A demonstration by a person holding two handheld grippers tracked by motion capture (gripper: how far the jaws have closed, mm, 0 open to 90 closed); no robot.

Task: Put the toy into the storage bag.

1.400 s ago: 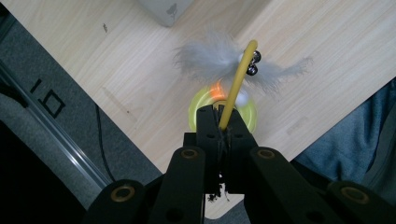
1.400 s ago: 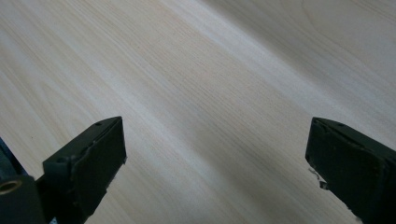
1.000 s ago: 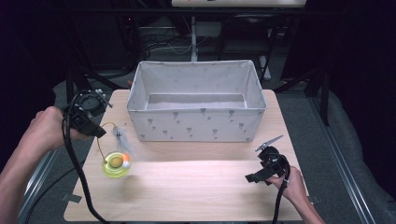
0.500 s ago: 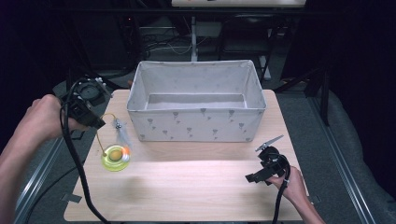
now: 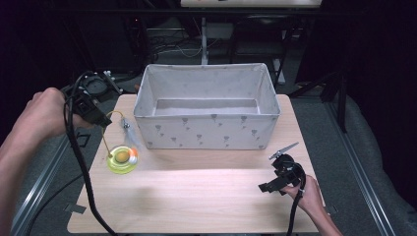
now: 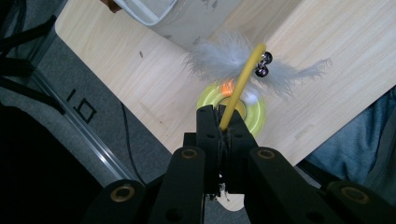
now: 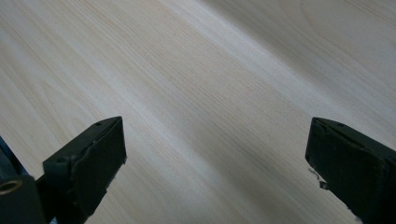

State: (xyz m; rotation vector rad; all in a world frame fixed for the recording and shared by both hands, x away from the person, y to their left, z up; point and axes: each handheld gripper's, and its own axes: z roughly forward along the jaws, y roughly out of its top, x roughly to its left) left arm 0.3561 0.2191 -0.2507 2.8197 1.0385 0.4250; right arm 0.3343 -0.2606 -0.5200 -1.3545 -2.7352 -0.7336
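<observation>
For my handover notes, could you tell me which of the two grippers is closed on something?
The left gripper: its jaws pinch the yellow wand of the feather toy. The right gripper hovers over the table with its jaws wide apart.

You will find no readable words, brand names or numbers anywhere here. The only marking is a repeated small grey motif printed across the fabric box [image 5: 206, 132], and it is too small to make out as text.

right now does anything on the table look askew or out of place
Nothing looks damaged or spilled. The cat toy hangs partly lifted: the left gripper pinches its yellow wire, so its round base tilts beside the fabric bin.
</observation>
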